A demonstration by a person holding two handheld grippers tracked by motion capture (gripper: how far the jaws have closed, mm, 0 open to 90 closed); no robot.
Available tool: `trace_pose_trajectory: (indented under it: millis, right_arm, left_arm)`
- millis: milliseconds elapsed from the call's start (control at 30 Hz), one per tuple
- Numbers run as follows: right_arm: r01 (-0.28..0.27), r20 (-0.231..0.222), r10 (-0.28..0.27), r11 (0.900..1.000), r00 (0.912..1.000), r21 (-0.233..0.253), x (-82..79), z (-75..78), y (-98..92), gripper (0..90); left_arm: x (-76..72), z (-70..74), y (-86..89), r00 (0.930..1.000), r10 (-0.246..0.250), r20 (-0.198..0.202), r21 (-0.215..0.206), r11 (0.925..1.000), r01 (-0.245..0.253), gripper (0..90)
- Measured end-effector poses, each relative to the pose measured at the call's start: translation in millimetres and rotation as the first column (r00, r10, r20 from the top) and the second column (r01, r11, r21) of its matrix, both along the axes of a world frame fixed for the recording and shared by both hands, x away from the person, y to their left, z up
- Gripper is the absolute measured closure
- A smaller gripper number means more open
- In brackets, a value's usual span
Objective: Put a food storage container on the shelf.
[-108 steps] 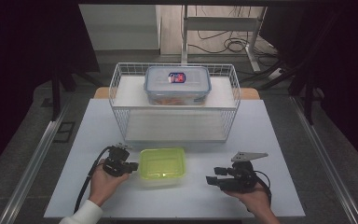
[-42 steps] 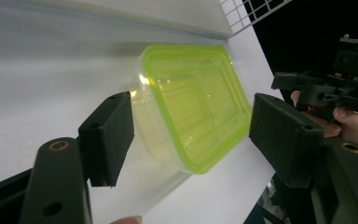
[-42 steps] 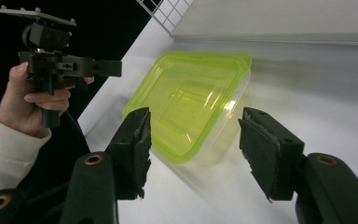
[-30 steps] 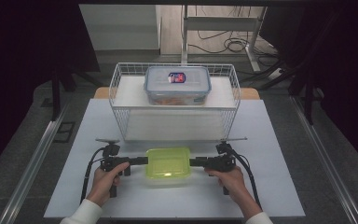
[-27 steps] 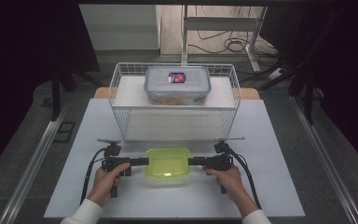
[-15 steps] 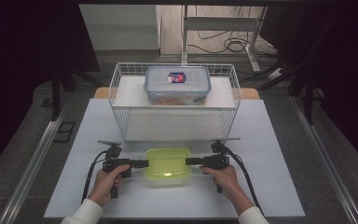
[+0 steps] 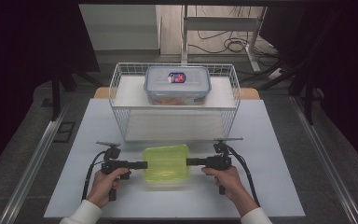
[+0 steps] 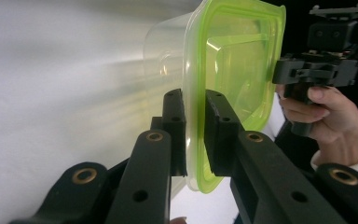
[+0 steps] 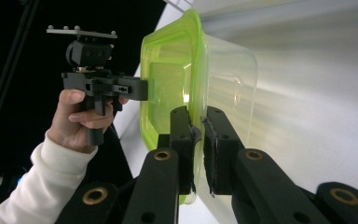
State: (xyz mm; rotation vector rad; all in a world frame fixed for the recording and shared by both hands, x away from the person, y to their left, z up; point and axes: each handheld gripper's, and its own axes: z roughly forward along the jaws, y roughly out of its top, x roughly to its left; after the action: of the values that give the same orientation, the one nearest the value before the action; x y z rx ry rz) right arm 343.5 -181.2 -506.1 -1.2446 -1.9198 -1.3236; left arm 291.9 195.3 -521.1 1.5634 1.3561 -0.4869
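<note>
Your left tool (image 7: 142,164) is clamped on the rim of the green-lidded container (image 7: 166,163), which sits directly ahead of its jaws; in the left gripper view the two black jaws stand one on each side of the lime rim (image 8: 195,140), pressed against it, with the clear body of the container on one side of them and the lid's face on the other. Your right tool (image 7: 189,162) grips the opposite edge of the same container in the same way, and in the right gripper view its jaws pinch the rim (image 9: 196,135) between them. The container therefore lies between your two tools, held at both short ends, with each tool pointing straight at the other across it. From the high view it is low over the white desk (image 7: 270,154); whether its base touches the surface is not clear. Beyond both tools, well apart from the container, stands a white wire basket (image 7: 127,122) with a clear box with a blue-grey lid (image 7: 177,84) resting on top of it.
</note>
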Motion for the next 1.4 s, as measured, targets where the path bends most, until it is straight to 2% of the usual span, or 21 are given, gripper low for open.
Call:
trace_pose_trajectory:
  millis: [100,267,400,433,500,567,600,633,667,700,733,800,833,867,967,1133,1267,1300,1400]
  right_arm:
    - [-0.012,0.022,0.012,1.000,0.9997,0.006,-2.7,5.5,-1.7,82.4]
    - [-0.023,0.073,0.023,1.000,0.9971,0.007,-9.0,20.6,-1.8,82.5]
    - [-0.022,0.091,0.021,1.000,0.9956,0.013,-11.7,27.5,-3.4,82.5]
    - [-0.025,0.111,0.023,1.000,0.9935,0.013,-13.9,33.8,-4.5,82.5]
    - [-0.025,0.113,0.023,1.000,0.9934,0.016,-15.1,36.4,-4.7,82.5]
    - [-0.028,0.136,0.025,0.999,0.9904,0.021,-18.1,47.2,-5.8,82.5]
    - [-0.028,0.146,0.024,0.999,0.9890,0.023,-18.8,52.0,-6.0,82.5]
    - [-0.028,0.159,0.024,0.999,0.9870,0.024,-19.2,57.0,-6.0,82.5]
    - [-0.028,0.159,0.024,0.999,0.9870,0.024,-19.2,57.0,-6.0,82.5]
    - [-0.027,0.182,0.022,0.999,0.9831,0.024,-19.9,69.1,-5.5,82.5]
    - [-0.027,0.182,0.022,0.999,0.9831,0.024,-19.9,69.1,-5.5,82.5]
    - [-0.029,0.201,0.023,0.999,0.9793,0.027,-20.7,83.3,-5.1,82.5]
    - [-0.027,0.230,0.019,0.999,0.9731,0.032,-20.6,97.6,-5.1,82.5]
    - [-0.027,0.230,0.019,0.999,0.9731,0.032,-20.6,97.6,-5.1,82.5]
    - [-0.024,0.262,0.012,0.999,0.9649,0.041,-19.7,117.5,-6.1,82.5]
    - [-0.014,0.301,-0.002,0.999,0.9536,0.051,-14.0,147.7,-8.3,82.5]
    - [-0.004,0.326,-0.017,0.998,0.9452,0.064,-2.8,170.9,-10.3,82.5]
    - [-0.004,0.326,-0.017,0.998,0.9452,0.064,-2.8,170.9,-10.3,82.5]
    - [0.001,0.348,-0.024,0.998,0.9371,0.065,4.2,185.7,-10.3,82.5]
  left_arm:
    - [-3.5,5.2,0.7,0.9997,-0.011,0.022,-0.011,0.9999,0.012,80.9]
    - [-8.8,19.3,0.8,0.9971,-0.017,0.074,0.003,0.9999,0.017,80.9]
    - [-12.6,30.2,-1.0,0.9938,-0.019,0.109,0.005,0.9998,0.018,80.8]
    - [-13.6,33.3,-1.3,0.9931,-0.019,0.116,0.008,0.9998,0.018,80.8]
    - [-15.5,39.4,-1.8,0.9910,-0.019,0.133,0.009,0.9998,0.017,80.8]
    - [-18.5,52.3,-2.0,0.9871,-0.021,0.159,0.008,0.9998,0.019,80.8]
    - [-18.5,52.3,-2.0,0.9871,-0.021,0.159,0.008,0.9998,0.019,80.7]
    - [-19.6,62.6,-1.9,0.9838,-0.019,0.178,0.008,0.9998,0.018,80.7]
    - [-19.6,62.6,-1.9,0.9838,-0.019,0.178,0.008,0.9998,0.018,80.7]
    - [-20.0,75.5,-1.4,0.9797,-0.019,0.200,0.009,0.9998,0.017,80.7]
    - [-20.0,75.5,-1.4,0.9797,-0.019,0.200,0.009,0.9998,0.017,80.7]
    - [-19.7,90.2,-1.1,0.9755,-0.018,0.219,0.011,0.9998,0.016,80.7]
    - [-19.0,105.7,-1.6,0.9711,-0.019,0.238,0.016,0.9998,0.016,80.7]
    - [-19.0,105.7,-1.6,0.9711,-0.019,0.238,0.016,0.9998,0.016,80.8]
    - [-15.7,127.9,-2.8,0.9642,-0.023,0.264,0.028,0.9995,0.016,80.8]
    - [-4.2,162.3,-5.9,0.9539,-0.028,0.299,0.044,0.9989,0.015,80.8]
    - [6.4,183.3,-7.4,0.9475,-0.035,0.318,0.061,0.9980,0.017,80.8]
    - [9.3,188.1,-7.4,0.9462,-0.036,0.322,0.063,0.9979,0.017,80.8]
    - [16.9,202.1,-7.8,0.9420,-0.037,0.334,0.070,0.9975,0.014,81.0]
